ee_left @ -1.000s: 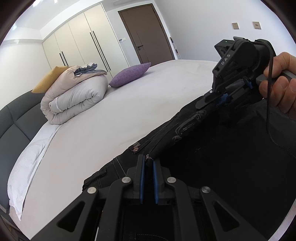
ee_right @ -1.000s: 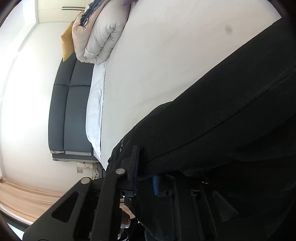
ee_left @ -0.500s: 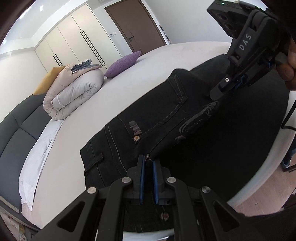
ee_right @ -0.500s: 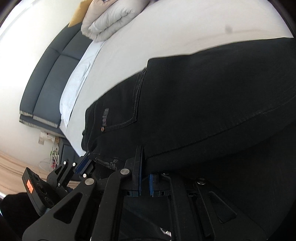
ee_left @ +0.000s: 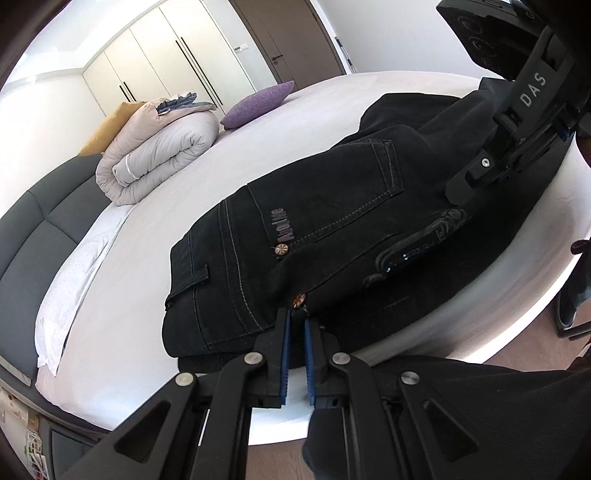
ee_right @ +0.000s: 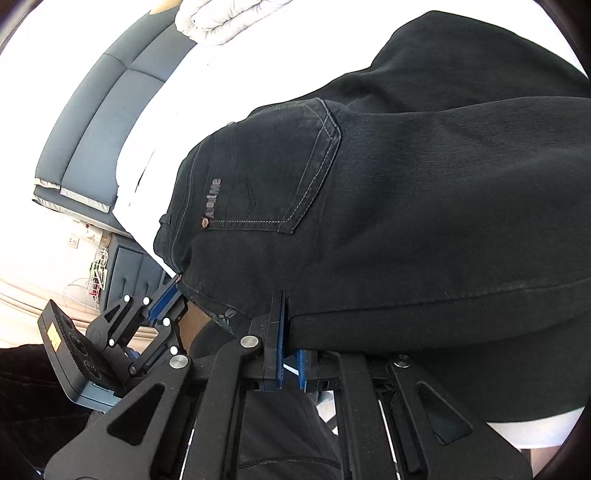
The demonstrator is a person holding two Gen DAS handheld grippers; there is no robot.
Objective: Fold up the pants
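Black jeans (ee_left: 332,192) lie on the white bed (ee_left: 147,258), doubled over with a back pocket facing up. In the left wrist view my left gripper (ee_left: 297,314) is shut on the jeans' near edge, beside a copper rivet at the waist end. My right gripper (ee_left: 458,192) pinches the same edge farther right, toward the legs. In the right wrist view the right gripper (ee_right: 282,301) is shut on the fabric fold of the jeans (ee_right: 406,184). The left gripper (ee_right: 175,284) shows at the left, clamped on the waist corner.
A rolled grey duvet (ee_left: 159,155), a yellow pillow (ee_left: 107,129) and a purple pillow (ee_left: 258,105) lie at the far side of the bed. A dark headboard (ee_left: 37,229) runs along the left. Wardrobes (ee_left: 177,62) and a brown door (ee_left: 291,33) stand behind. Wooden floor lies below the bed's near edge.
Both grippers have drawn the held edge of the jeans across toward the bed's near side. The seat and back pocket have come into view, and the right gripper has rolled.
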